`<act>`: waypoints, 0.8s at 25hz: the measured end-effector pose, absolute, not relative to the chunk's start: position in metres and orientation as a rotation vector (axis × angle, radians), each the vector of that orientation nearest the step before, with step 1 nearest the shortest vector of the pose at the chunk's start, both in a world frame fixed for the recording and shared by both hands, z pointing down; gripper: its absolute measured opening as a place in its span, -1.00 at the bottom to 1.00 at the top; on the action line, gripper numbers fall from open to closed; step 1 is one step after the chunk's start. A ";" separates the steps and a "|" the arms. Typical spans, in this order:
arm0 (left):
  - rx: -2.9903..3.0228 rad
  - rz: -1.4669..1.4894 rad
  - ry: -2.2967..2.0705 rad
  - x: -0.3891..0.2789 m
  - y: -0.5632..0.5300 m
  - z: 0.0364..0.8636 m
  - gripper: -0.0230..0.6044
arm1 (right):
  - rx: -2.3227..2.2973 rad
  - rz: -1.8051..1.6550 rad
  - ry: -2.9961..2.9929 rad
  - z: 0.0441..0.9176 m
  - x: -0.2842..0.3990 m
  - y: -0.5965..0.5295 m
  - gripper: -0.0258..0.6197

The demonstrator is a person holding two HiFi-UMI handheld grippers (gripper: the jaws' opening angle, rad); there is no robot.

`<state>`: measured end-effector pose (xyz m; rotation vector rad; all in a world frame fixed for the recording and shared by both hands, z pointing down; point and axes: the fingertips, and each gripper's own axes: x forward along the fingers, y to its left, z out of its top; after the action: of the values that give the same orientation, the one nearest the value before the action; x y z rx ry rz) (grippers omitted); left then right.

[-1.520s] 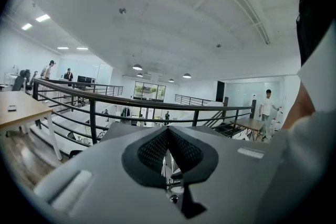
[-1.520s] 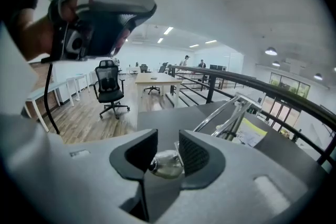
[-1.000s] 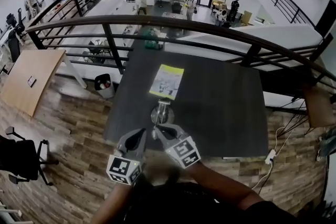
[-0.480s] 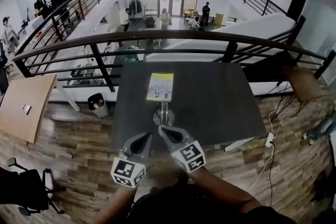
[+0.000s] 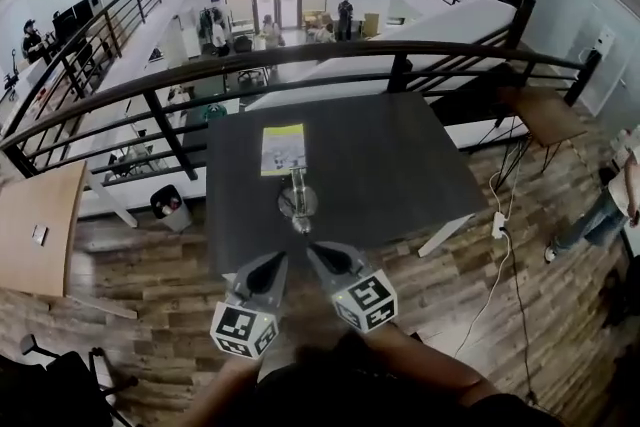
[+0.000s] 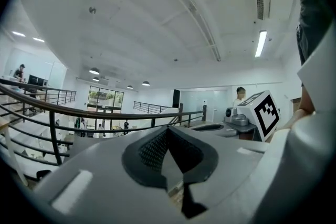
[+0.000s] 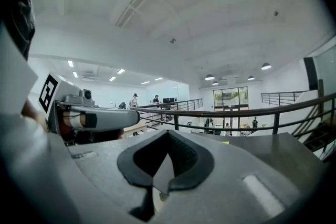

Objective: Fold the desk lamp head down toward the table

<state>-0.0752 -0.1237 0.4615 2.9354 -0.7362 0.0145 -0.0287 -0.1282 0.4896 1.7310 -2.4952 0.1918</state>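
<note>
The silver desk lamp lies low on the dark table, its round base near the front edge and its arm pointing away toward a yellow booklet. My left gripper and right gripper hover side by side just off the table's near edge, over the wooden floor, clear of the lamp. Both are shut with nothing between the jaws. In the left gripper view the left gripper has its pads meeting along a seam; in the right gripper view the right gripper looks the same.
A black railing runs behind the table, above a lower floor with people. A bin stands at the left, a wooden desk further left. A power strip with cable lies right of the table; a person stands at the right edge.
Both grippers have drawn back from the lamp base and risen, now off the table's front edge. The head view has swung, so the table sits farther away and higher.
</note>
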 end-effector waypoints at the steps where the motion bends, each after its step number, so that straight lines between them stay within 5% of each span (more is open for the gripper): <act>1: 2.939 0.010 -0.726 -0.075 -0.119 0.461 -0.93 | 1.741 0.186 -2.495 0.487 -0.029 -0.123 -0.92; 20: 2.962 -0.022 -0.658 -0.079 -0.102 0.452 -0.93 | 1.791 0.142 -2.490 0.471 -0.041 -0.103 -0.92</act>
<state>-0.0786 -0.1018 0.4523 2.9618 -0.6581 -0.0224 -0.0410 -0.1032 0.4713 1.7912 -2.4905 0.1425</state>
